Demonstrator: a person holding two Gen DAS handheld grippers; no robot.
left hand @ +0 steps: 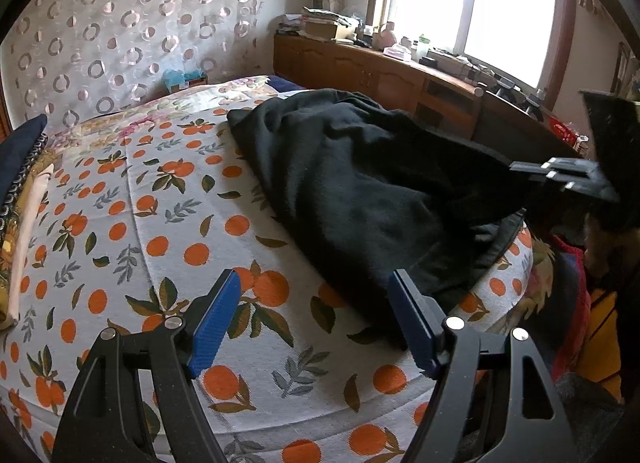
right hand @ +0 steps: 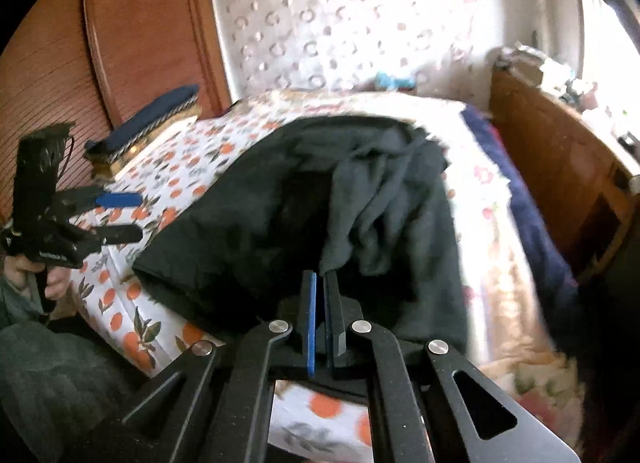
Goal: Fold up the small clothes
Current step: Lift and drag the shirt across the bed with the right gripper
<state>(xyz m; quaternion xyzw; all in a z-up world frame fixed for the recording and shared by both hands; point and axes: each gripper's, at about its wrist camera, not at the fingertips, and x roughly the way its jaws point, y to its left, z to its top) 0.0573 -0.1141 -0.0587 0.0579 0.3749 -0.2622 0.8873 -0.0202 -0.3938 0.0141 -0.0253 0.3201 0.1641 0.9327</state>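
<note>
black garment [right hand: 280, 215] pinched (right gripper [right hand: 322, 283]), left gripper [left hand: 316, 299] beside

The left wrist view looks low across the bed [left hand: 120, 231] toward the far window [left hand: 472, 3]. The right wrist view faces the curtain [right hand: 340, 23], nearer. Both share the black garment [left hand: 360, 191].

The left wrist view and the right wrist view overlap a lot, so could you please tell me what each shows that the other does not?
Only the left wrist view shows the bright window and the open left gripper from behind, above the bedspread. Only the right wrist view shows the right gripper shut on a fold of the black garment, and the wooden headboard. Both show the garment, the orange-print bedspread and the circle-patterned curtain.
</note>
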